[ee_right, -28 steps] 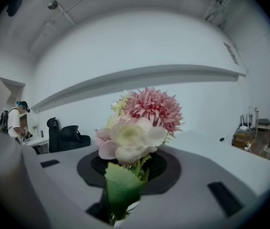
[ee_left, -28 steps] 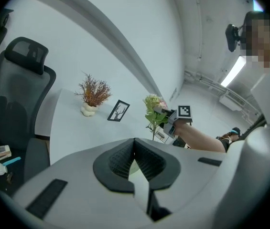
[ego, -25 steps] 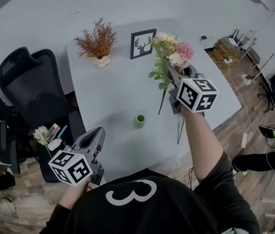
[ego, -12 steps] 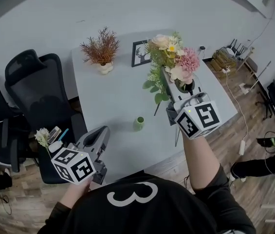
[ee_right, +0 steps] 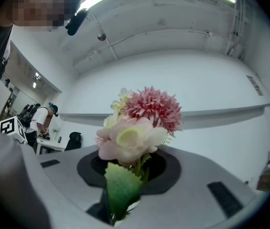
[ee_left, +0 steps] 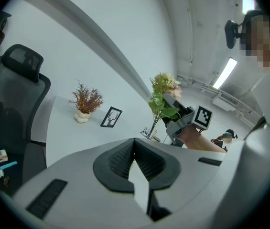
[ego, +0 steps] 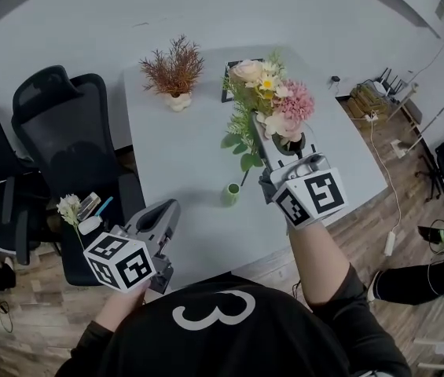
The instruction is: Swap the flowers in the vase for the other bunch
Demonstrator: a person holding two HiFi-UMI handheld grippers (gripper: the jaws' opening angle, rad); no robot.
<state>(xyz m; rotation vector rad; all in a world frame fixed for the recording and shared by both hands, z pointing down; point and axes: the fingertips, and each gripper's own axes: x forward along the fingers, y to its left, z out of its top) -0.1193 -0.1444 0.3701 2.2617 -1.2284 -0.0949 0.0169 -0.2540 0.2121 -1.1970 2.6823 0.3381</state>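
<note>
My right gripper (ego: 267,136) is shut on the stems of a bunch of pink and cream flowers (ego: 273,104) with green leaves, held up over the white table (ego: 174,155). The stem ends hang just right of a small green vase (ego: 230,194), apart from it. In the right gripper view the blooms (ee_right: 137,125) rise from between the jaws. The left gripper view shows that gripper (ee_left: 178,119) with the bunch. My left gripper (ego: 163,217) hovers by the table's near corner, shut and empty. A small white flower bunch (ego: 68,208) lies on a chair seat to the left.
A dried reddish plant in a white pot (ego: 173,73) stands at the table's back. A framed deer picture (ee_left: 111,117) stands beside it, mostly hidden by the bouquet in the head view. Black office chairs (ego: 60,120) line the left side. Cables and clutter (ego: 367,93) lie on the floor to the right.
My right gripper has carried the bouquet leftward and higher, so its stem ends now hang close to the green vase. My left gripper has stayed put.
</note>
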